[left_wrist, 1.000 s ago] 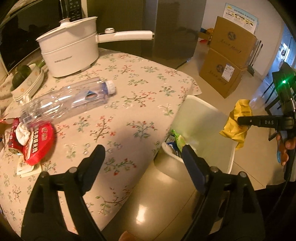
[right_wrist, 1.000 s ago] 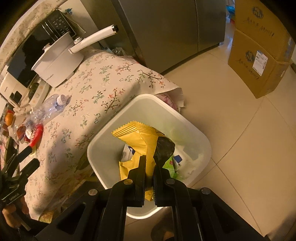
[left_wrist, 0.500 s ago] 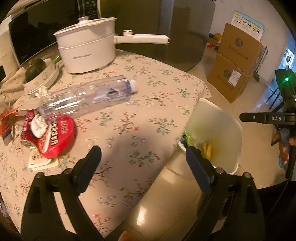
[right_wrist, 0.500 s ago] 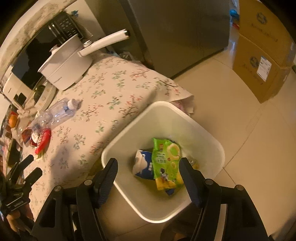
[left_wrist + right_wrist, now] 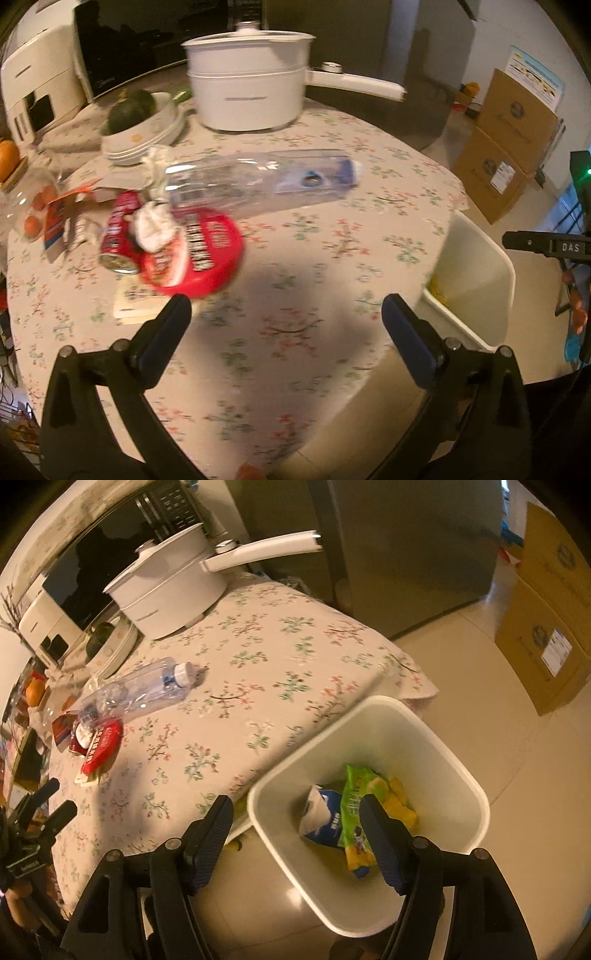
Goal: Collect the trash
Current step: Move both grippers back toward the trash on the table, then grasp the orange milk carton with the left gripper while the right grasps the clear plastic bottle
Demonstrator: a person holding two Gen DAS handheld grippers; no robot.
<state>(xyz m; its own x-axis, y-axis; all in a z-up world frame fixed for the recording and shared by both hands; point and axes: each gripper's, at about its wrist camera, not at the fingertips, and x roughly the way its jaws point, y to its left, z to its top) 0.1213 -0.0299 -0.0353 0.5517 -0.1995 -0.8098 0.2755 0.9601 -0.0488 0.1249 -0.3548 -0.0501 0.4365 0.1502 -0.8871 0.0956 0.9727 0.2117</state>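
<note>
Left gripper (image 5: 286,308) spread wide, empty; red lid (image 5: 195,254) just ahead of left finger. Right gripper (image 5: 295,818) likewise spread, empty, above white bin (image 5: 439,738) rim.

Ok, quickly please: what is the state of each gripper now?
Left gripper: open, holding nothing, over the table.
Right gripper: open, holding nothing, above the bin.

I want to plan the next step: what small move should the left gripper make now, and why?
Probably ease the left gripper forward toward the red lid. It is open and empty, the lid lies nearest its fingers among the trash left on the table, and the bin already holds the wrappers.
</note>
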